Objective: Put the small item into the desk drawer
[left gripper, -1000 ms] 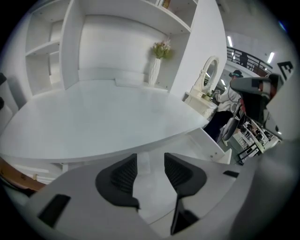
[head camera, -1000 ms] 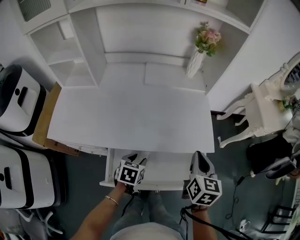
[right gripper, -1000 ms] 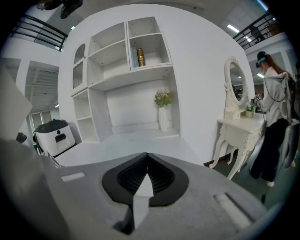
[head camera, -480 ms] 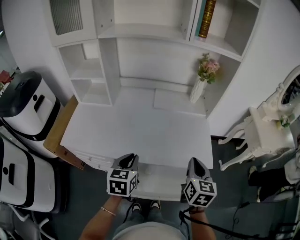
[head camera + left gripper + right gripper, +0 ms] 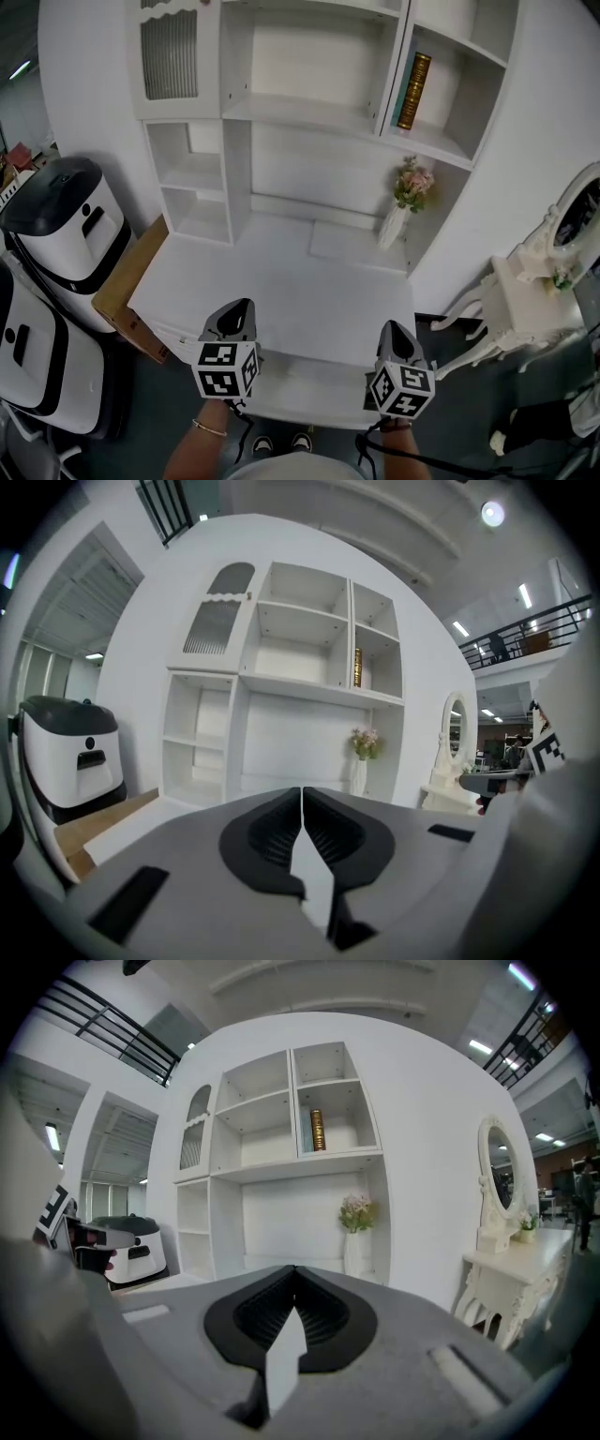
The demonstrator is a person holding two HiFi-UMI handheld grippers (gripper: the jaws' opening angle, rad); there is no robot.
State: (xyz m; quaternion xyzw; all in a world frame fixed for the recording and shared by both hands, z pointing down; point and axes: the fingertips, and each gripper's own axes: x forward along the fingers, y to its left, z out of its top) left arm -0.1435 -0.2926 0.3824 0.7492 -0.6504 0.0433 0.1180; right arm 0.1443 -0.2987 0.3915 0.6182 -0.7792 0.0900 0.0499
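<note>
The white desk (image 5: 281, 291) has its drawer (image 5: 309, 389) pulled open under the front edge. No small item shows in any view. My left gripper (image 5: 241, 307) is held above the drawer's left end, pointing at the hutch. Its jaws have just been closing and now meet, shut with nothing between them (image 5: 301, 794). My right gripper (image 5: 395, 328) hovers over the drawer's right end, also shut and empty (image 5: 294, 1274).
A vase of flowers (image 5: 401, 208) stands at the desk's back right, and a book (image 5: 412, 90) sits on a hutch shelf. Black-and-white bins (image 5: 56, 234) and a brown board (image 5: 127, 281) flank the desk's left side. A white dressing table (image 5: 534, 281) is on the right.
Both grippers have risen from the drawer, the left one much more. The left jaws went from open to shut. The head view has tilted up toward the hutch.
</note>
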